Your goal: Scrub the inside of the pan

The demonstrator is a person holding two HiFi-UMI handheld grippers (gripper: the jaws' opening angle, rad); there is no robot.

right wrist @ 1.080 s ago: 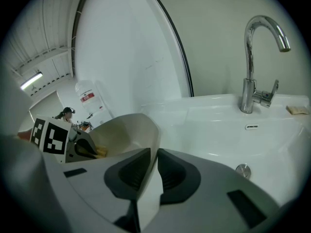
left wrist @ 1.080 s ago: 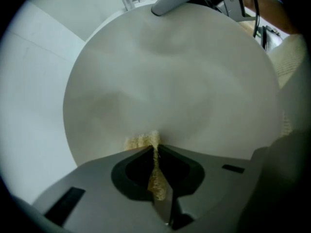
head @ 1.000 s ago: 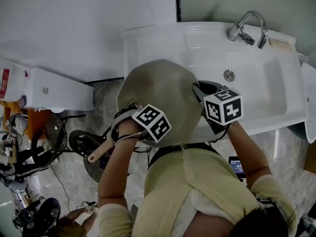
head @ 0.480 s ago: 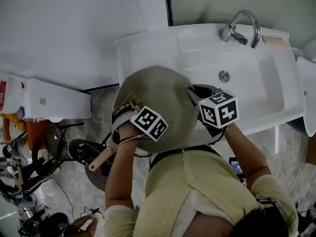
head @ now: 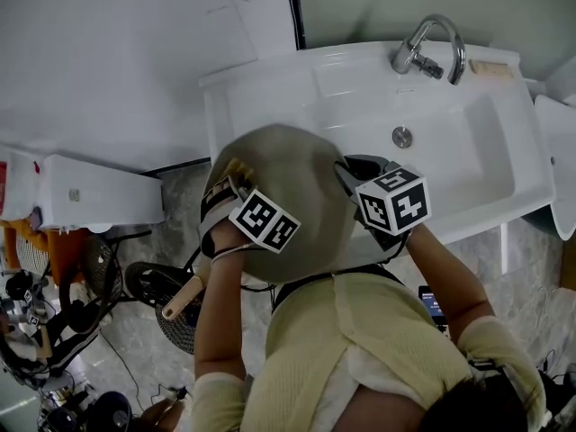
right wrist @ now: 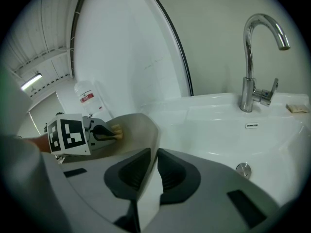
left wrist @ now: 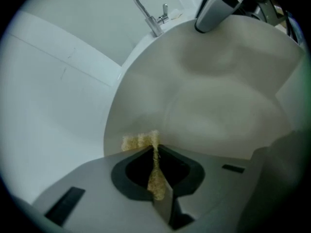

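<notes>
A round beige pan [head: 297, 187] is held tilted in front of the white sink [head: 504, 187]. My right gripper [head: 353, 171] is shut on the pan's right rim, and the rim runs between its jaws [right wrist: 154, 154]. My left gripper [head: 236, 180] is shut on a yellow sponge [head: 236, 169] and presses it against the pan near its left edge. In the left gripper view the sponge [left wrist: 154, 176] is squeezed between the jaws against the pan's pale inside [left wrist: 218, 106]. The right gripper view shows the left gripper [right wrist: 104, 134] with the sponge [right wrist: 116, 131] on the pan [right wrist: 136, 130].
A chrome faucet [head: 423, 48] stands at the back of the sink, with a drain [head: 402, 137] in the basin. A wooden handle [head: 184, 297] sticks out below the pan's left side. Fans and cables [head: 153, 286] lie on the floor at left, beside a white box [head: 90, 192].
The left gripper with the sponge slid slightly up and left across the pan, so the sponge now shows at the pan's left edge. Both grips are unchanged, and the head camera shifted a little.
</notes>
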